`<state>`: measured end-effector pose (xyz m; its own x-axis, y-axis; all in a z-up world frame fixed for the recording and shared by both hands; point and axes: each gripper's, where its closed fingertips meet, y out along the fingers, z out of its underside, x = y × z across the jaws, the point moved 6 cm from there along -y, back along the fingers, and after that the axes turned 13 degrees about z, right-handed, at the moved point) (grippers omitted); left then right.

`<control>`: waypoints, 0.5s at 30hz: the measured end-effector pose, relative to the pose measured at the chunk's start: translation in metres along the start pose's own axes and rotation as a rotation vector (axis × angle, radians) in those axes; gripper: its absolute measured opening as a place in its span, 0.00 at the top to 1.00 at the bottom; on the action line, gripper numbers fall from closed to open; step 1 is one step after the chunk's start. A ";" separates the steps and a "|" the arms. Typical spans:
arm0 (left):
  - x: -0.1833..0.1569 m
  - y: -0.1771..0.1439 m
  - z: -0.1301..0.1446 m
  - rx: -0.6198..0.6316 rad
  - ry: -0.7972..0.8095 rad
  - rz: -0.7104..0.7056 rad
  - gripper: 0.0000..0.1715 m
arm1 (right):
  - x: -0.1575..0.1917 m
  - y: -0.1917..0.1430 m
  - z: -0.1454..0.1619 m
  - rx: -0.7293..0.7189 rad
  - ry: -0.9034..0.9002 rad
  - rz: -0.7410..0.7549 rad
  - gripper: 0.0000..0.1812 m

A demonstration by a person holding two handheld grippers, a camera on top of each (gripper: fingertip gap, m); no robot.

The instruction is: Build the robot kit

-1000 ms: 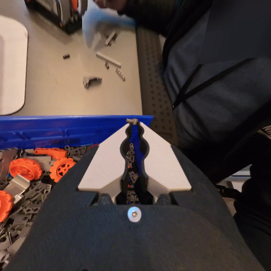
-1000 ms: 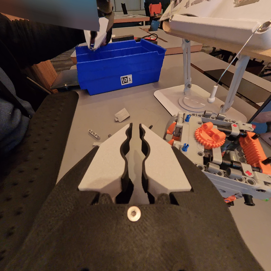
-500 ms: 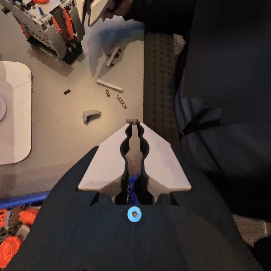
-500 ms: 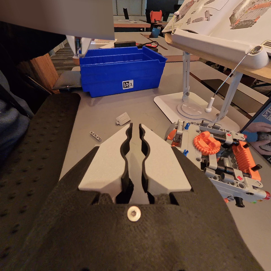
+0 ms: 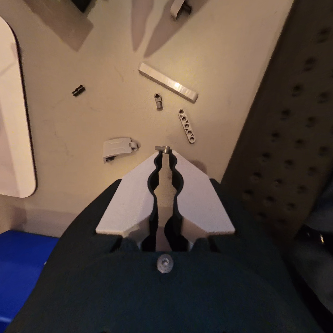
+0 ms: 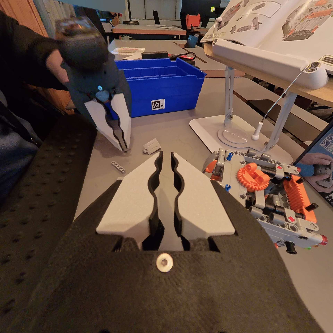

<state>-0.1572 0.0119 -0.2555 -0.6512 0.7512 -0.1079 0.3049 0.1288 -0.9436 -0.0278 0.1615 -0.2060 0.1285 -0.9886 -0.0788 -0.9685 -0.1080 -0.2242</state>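
Observation:
My left gripper (image 5: 164, 151) is shut on a small grey connector piece (image 5: 163, 148) held at its fingertips, just above the table among loose parts. Nearest are a grey curved panel (image 5: 119, 148) to its left and a thin grey beam with holes (image 5: 187, 125) ahead to the right. The right wrist view shows this gripper (image 6: 125, 148) pointing down, tips almost at the table. My right gripper (image 6: 166, 153) is slightly open and empty above the table. A grey and orange brick model (image 6: 261, 198) is to its right, the grey panel (image 6: 152, 146) just ahead.
A long grey beam (image 5: 167, 84), another small connector (image 5: 158, 100) and a black pin (image 5: 78, 90) lie ahead. A blue bin (image 6: 162, 86) stands behind. A white stand (image 6: 234, 137) holds a booklet. A black perforated mat (image 6: 45, 180) borders the table. Some 15 cm of space lies between my two pairs of fingers.
My left gripper has moved from over the blue bin out across the table and down close to its surface, still holding the small grey piece. My right gripper has barely moved.

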 end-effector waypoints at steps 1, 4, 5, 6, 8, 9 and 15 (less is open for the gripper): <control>0.002 0.005 0.002 0.001 -0.024 0.002 0.97 | 0.000 0.000 0.000 -0.001 -0.003 -0.001 0.97; 0.008 0.016 0.008 0.004 -0.082 0.025 0.97 | 0.001 -0.001 -0.001 -0.005 -0.006 -0.003 0.97; 0.008 0.016 0.007 -0.004 -0.088 0.026 0.97 | 0.001 -0.001 -0.002 -0.006 -0.005 -0.004 0.97; 0.008 0.015 0.006 -0.007 -0.091 0.033 0.97 | 0.001 -0.001 -0.002 -0.006 -0.004 -0.005 0.97; 0.006 0.016 0.005 0.007 -0.100 0.063 0.97 | 0.001 -0.001 -0.001 -0.005 -0.004 -0.007 0.97; 0.006 0.017 0.005 0.001 -0.109 0.080 0.97 | 0.002 -0.001 -0.001 -0.005 -0.004 -0.008 0.97; 0.007 0.018 0.005 0.002 -0.157 0.122 0.97 | 0.002 -0.001 -0.001 -0.004 -0.002 -0.010 0.97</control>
<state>-0.1595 0.0168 -0.2751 -0.7101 0.6506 -0.2691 0.3872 0.0416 -0.9211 -0.0269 0.1598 -0.2047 0.1391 -0.9871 -0.0788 -0.9680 -0.1188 -0.2210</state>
